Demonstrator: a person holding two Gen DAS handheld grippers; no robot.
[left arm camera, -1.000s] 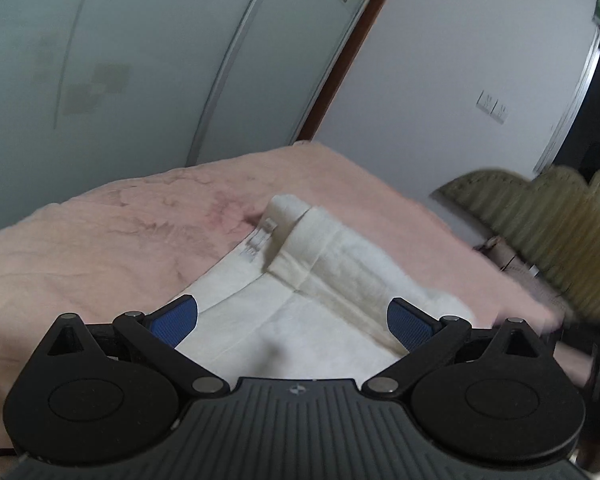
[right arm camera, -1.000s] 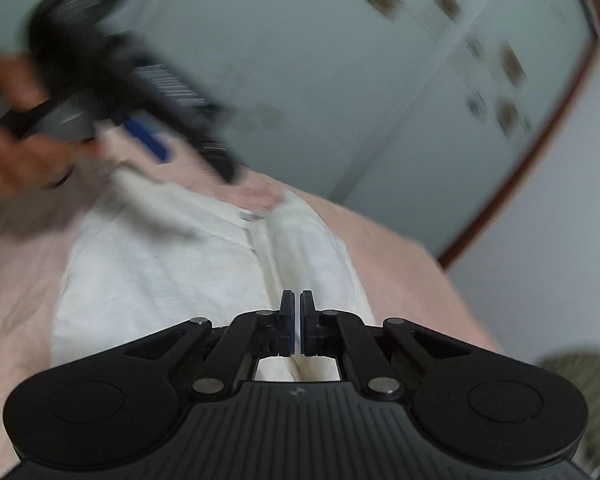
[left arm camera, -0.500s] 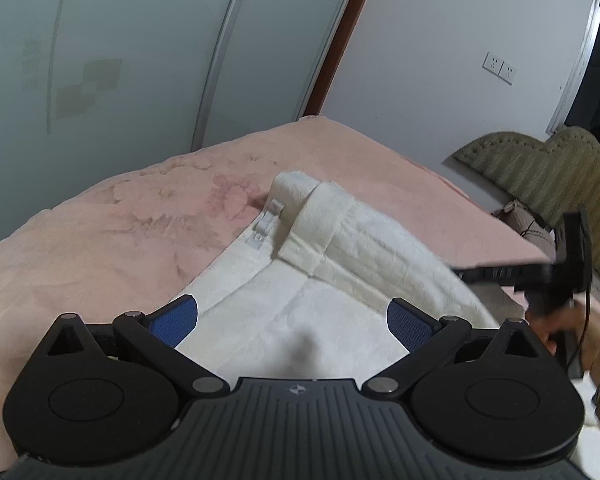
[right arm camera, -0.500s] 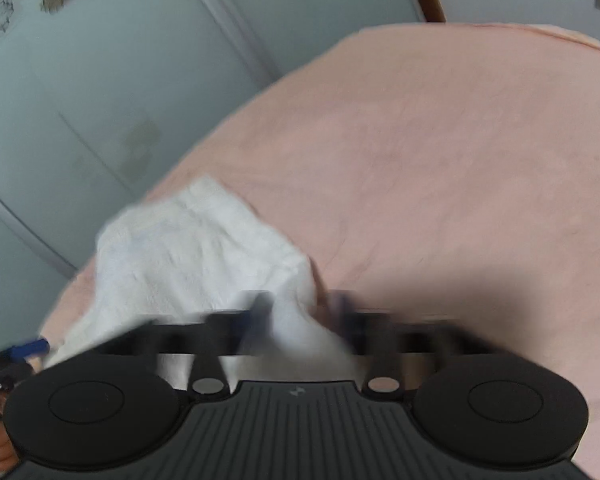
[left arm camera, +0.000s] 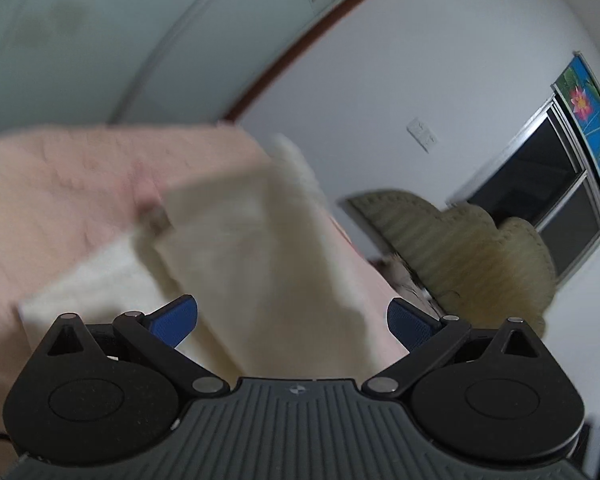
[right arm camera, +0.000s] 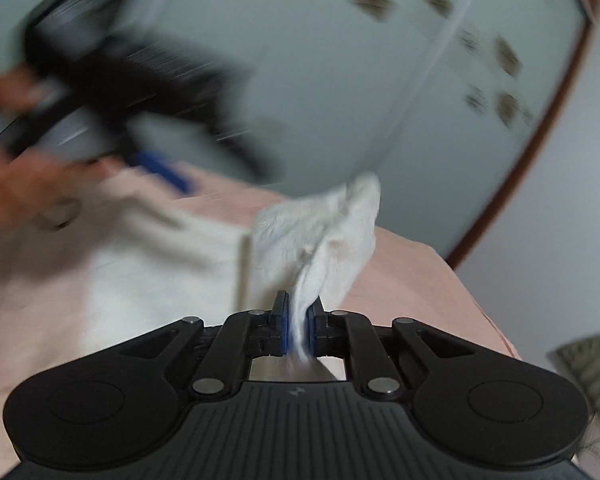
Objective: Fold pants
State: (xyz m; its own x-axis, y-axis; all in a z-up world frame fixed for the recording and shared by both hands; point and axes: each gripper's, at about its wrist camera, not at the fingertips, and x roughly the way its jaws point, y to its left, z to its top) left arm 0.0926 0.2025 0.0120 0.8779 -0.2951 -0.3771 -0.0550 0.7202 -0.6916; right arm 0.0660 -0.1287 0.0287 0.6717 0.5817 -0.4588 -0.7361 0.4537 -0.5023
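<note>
1. Two black hand-held grippers with blue finger pads are in play, plus one pair of cream-white fabric pants (right arm camera: pixel 320 240) and one bed.
2. The right gripper (right arm camera: pixel 296 330) is nearest in its own view: its jaws are closing, with a bunched fold of the pants pinched tight between the pads, so it grasps the cloth.
3. The left gripper (left arm camera: pixel 292 316) is released, its two pads spread wide with nothing pressed between them; a raised, blurred panel of the pants stands just ahead of the gap.
4. The rest of the pants lies spread on the pink fuzzy blanket (left arm camera: pixel 60 184) that covers the bed.
5. Only the right wrist view shows the pinch itself, and also the left gripper from outside, a dark blurred shape at upper left held in a person's hand (right arm camera: pixel 16 184).
6. Only the left wrist view shows the olive scalloped headboard (left arm camera: pixel 460 248), the white wall with a socket plate (left arm camera: pixel 422 136), and the dark window (left arm camera: pixel 548 176).
7. Farthest in both views stand pale grey-green sliding wardrobe doors (right arm camera: pixel 340 80) with faint flower motifs.
</note>
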